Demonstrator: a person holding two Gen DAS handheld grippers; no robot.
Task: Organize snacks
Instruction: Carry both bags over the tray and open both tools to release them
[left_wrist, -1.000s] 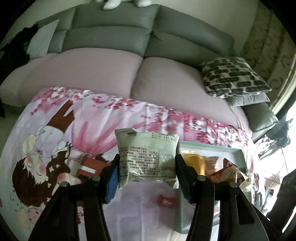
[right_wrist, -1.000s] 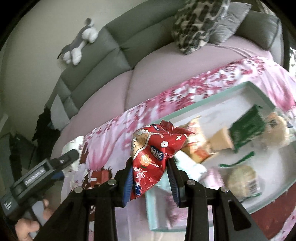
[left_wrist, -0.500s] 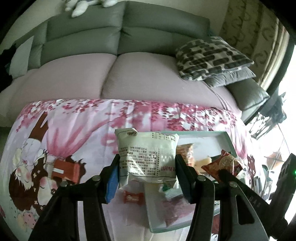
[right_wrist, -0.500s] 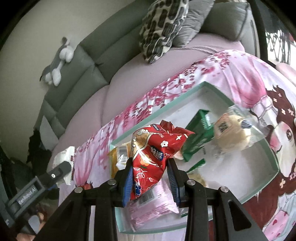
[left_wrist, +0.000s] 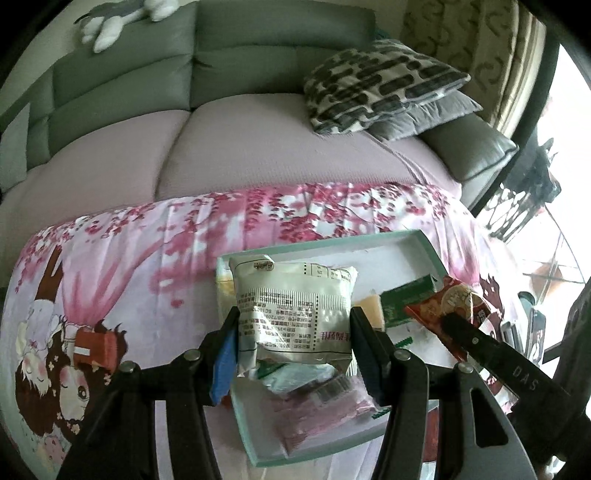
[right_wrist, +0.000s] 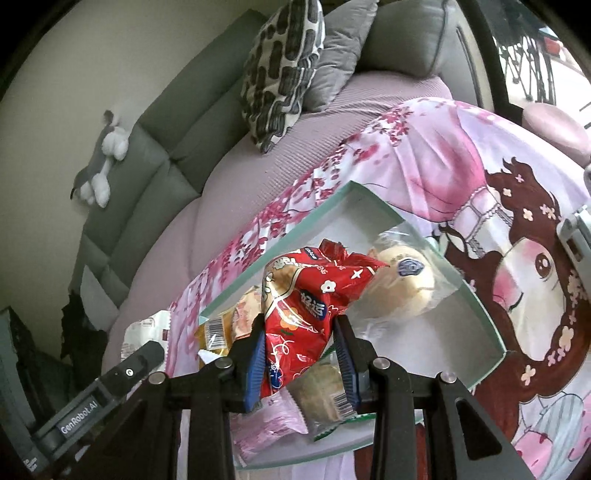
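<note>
My left gripper is shut on a white snack packet with printed text, held above the near left part of the pale green tray. My right gripper is shut on a red snack bag, held over the same tray. The red bag also shows at the right in the left wrist view. In the tray lie a bun in clear wrap, a round cake, a pink packet, a green packet and an orange packet.
The tray rests on a pink cartoon-print cloth. A small red-brown box lies on the cloth left of the tray. Behind is a grey sofa with a patterned cushion and a plush toy.
Both grippers have moved right over the tray with their packets still held. The tray now lies under the white packet, and the red bag sits over the bun.
</note>
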